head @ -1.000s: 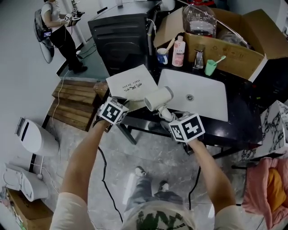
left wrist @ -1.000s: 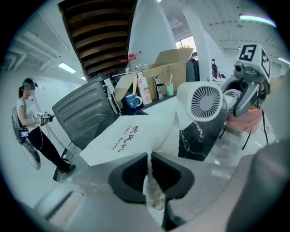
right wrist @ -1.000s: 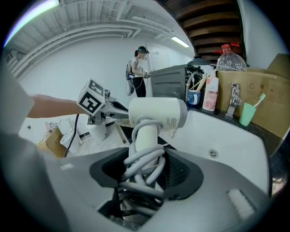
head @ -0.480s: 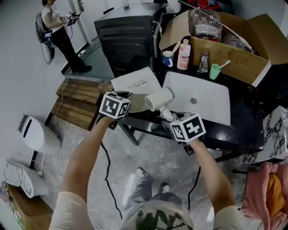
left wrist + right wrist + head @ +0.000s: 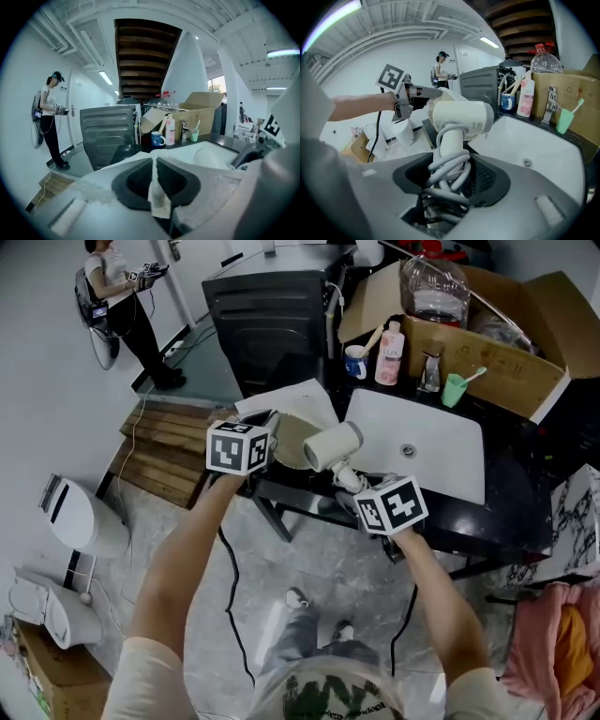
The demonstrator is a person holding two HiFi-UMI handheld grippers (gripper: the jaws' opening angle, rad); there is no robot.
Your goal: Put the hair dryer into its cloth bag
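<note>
The white hair dryer (image 5: 330, 444) hangs level over the table's front edge, its barrel pointing left. My right gripper (image 5: 349, 482) is shut on its handle, which is wound with grey cord (image 5: 449, 169). In the right gripper view the dryer's body (image 5: 461, 117) stands just above my right gripper (image 5: 447, 176). The white cloth bag (image 5: 292, 407) lies on the table's left corner. My left gripper (image 5: 272, 423) is shut on the bag's edge and holds it raised beside the dryer's nozzle. In the left gripper view a fold of cloth (image 5: 158, 197) sits pinched in my left gripper (image 5: 154, 180).
A white sink basin (image 5: 441, 451) fills the black table behind the dryer. Behind it stand a mug (image 5: 355, 361), a pink bottle (image 5: 388, 338), a tap, a green cup (image 5: 454, 389) and an open cardboard box (image 5: 487, 343). A black chair (image 5: 272, 320), a wooden pallet (image 5: 159, 456) and a person (image 5: 117, 301) are to the left.
My left gripper has risen and rolled, lifting the bag's edge off the table towards the dryer's nozzle. The right gripper and the dryer have kept still.
</note>
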